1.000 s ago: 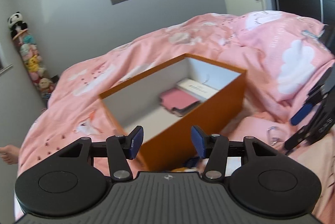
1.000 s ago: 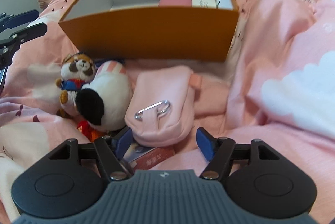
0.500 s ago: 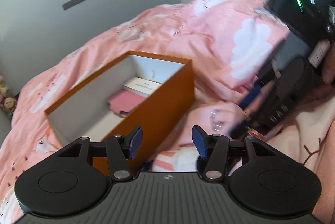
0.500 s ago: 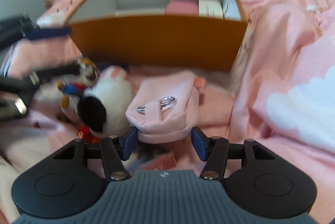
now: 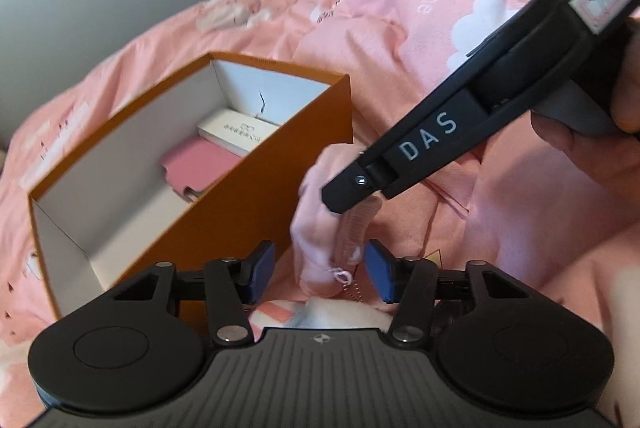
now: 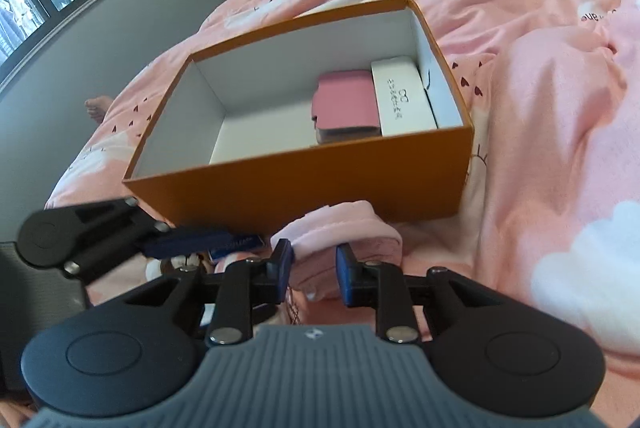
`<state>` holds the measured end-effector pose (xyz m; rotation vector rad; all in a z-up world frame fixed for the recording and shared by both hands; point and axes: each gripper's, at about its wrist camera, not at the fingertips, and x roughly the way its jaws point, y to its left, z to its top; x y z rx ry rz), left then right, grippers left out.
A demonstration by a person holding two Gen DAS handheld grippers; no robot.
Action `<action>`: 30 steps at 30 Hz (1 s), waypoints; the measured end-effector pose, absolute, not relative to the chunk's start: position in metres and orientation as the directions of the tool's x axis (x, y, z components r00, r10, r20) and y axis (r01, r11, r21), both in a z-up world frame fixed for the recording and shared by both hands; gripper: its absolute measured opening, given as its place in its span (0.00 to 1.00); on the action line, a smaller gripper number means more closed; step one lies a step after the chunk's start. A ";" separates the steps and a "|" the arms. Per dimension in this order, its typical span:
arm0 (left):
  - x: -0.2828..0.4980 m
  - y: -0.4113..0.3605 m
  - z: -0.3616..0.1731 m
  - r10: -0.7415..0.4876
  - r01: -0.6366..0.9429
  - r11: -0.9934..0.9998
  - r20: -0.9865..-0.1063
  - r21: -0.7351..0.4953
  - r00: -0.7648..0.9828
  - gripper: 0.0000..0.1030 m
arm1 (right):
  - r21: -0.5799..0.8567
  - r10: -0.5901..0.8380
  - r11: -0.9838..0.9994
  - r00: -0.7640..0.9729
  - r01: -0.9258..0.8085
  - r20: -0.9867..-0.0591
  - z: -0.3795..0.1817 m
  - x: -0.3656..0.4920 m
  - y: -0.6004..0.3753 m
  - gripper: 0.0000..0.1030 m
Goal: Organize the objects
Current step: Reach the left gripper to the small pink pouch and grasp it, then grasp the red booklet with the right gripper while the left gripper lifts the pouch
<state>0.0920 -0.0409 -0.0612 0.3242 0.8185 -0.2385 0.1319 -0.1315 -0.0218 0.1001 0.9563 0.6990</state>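
Just near the open orange cardboard box (image 6: pixel 304 184), the right gripper (image 6: pixel 312 268) has just been closing and now pinches the soft pink fabric pouch (image 6: pixel 340 232), likely for boxing; the left gripper (image 5: pixel 318 268) hangs half-open beside it, holding nothing.

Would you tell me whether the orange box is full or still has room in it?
It has room. The orange box holds only a pink case and a white case at one end; the rest of its white floor is bare.
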 end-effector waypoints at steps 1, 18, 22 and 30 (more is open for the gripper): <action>0.096 -0.041 -0.063 -0.082 0.325 0.928 -0.752 0.181 0.654 0.57 | 0.380 0.592 0.778 0.380 -0.501 -0.711 -0.022 0.133 -0.131 0.25; 0.124 -0.030 -0.077 -0.045 0.153 0.985 -0.735 0.081 0.677 0.29 | 0.343 0.527 0.838 0.463 -0.425 -0.713 -0.027 0.146 -0.145 0.41; 0.105 -0.024 -0.058 -0.035 0.139 0.985 -0.684 0.098 0.729 0.27 | 0.412 0.533 0.839 0.384 -0.357 -0.754 -0.030 0.144 -0.165 0.42; 0.075 0.001 -0.021 -0.064 0.092 0.996 -0.622 0.013 0.780 0.26 | 0.417 0.464 0.855 0.099 -0.308 -0.880 -0.054 0.125 -0.164 0.47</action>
